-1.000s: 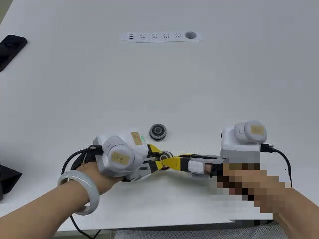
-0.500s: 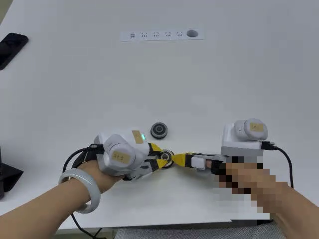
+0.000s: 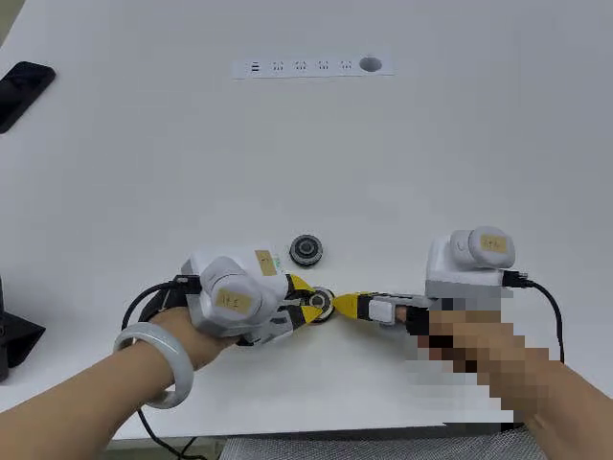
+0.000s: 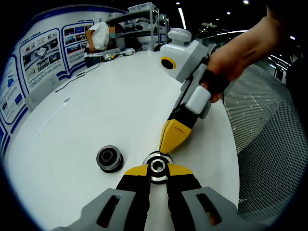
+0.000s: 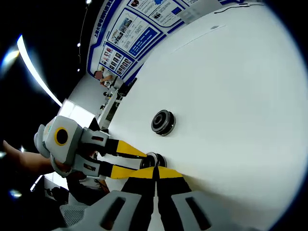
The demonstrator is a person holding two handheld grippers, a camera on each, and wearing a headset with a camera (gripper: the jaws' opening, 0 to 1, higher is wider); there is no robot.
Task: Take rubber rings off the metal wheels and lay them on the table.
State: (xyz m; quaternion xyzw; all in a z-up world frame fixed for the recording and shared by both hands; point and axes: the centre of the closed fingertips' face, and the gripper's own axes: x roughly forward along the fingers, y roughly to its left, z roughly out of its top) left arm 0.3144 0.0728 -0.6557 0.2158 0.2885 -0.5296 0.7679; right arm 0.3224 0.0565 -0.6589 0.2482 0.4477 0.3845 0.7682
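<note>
The left tongs [image 3: 306, 308] are clamped on a small metal wheel [image 4: 158, 165] close to the front edge of the white counter [image 3: 431, 163]. The right tongs [image 5: 155, 172] are pressed together, their yellow tips touching that wheel's rim from the opposite side. 1 more wheel [image 3: 306, 250], dark around its outside, lies flat on the counter just beyond the 2 tools and apart from both, and a white power strip [image 3: 311, 68] lies well behind it.
</note>
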